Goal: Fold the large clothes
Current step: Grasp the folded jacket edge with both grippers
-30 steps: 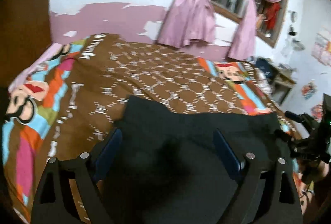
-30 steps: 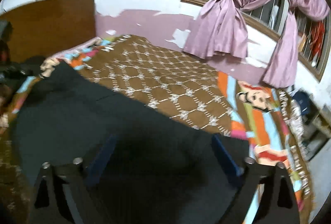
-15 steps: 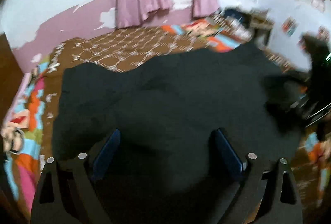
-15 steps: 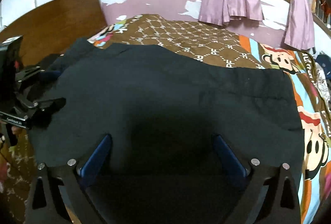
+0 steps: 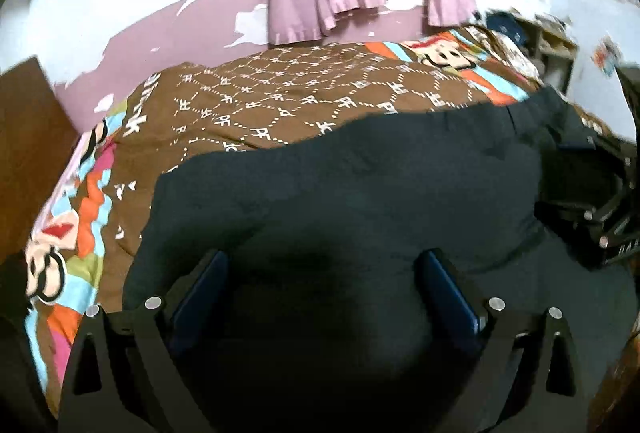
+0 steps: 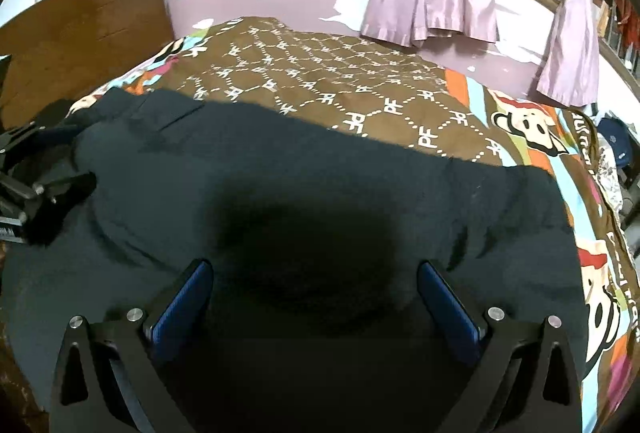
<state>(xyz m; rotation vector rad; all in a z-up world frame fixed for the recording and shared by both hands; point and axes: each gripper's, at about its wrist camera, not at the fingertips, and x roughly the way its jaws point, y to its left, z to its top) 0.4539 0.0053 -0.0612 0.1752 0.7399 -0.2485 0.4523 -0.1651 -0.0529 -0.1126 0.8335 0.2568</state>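
The dark garment (image 5: pixel 360 201) lies spread flat on the bed (image 5: pixel 280 101), its long axis running side to side across both pairs of tongs. The left tongs (image 5: pixel 324 297) hang over its near edge with jaws wide apart, having just been opening, cloth below them but nothing pinched. The right tongs (image 6: pixel 316 297) stand equally wide over the same near edge, also freshly opened. Each pair is nearest its own end, so I'd judge the next fold takes both hands.
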